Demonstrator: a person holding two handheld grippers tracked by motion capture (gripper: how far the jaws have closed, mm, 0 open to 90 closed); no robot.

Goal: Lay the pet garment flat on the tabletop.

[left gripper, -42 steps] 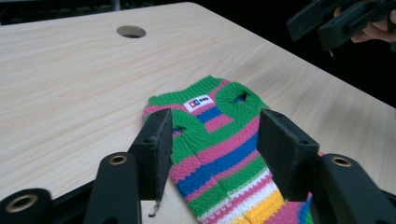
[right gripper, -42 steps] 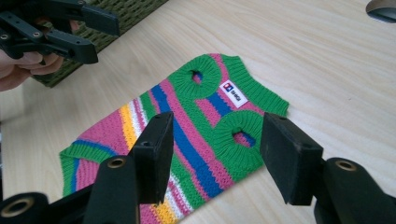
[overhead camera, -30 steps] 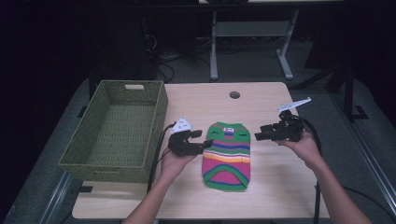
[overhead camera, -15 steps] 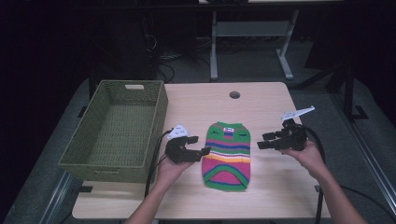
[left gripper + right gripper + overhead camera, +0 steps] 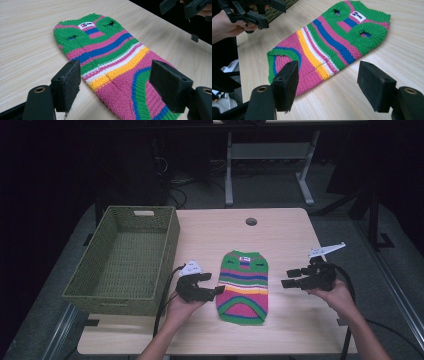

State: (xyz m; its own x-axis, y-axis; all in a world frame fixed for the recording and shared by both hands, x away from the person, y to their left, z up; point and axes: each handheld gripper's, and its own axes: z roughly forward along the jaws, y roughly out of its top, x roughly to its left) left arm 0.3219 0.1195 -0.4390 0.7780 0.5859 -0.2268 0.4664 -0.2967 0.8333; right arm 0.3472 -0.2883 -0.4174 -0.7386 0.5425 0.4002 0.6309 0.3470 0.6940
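The left gripper (image 5: 214,284) stands with its jaws spread wide, and they have just been opening further; nothing is pinched between them, though in the left gripper view the striped knitted sweater (image 5: 117,62) lies on the table beyond the two black pads (image 5: 68,85), untouched by either; the right gripper (image 5: 290,277) is likewise wide apart, its jaws having just been opening too, with no thing gripped, and in the right gripper view its pads (image 5: 287,83) frame the lower hem of the sweater (image 5: 329,42) without pressing on it; the sweater (image 5: 243,285) lies flat near the middle of the wooden table (image 5: 280,232), between the two grippers, its neck end pointing away from the person and its wide hem toward them; a small white label (image 5: 85,24) sits at the collar, bearing a red and blue mark and short dark lettering too small to read; a green woven basket (image 5: 125,260) stands at the table's left side, just beyond the left gripper; compared with a second ago, the right hand has drawn outward and nearer the person, away from the sweater's shoulder, the left hand has slid a little toward the person along the sweater's edge, and the sweater lies where it did.
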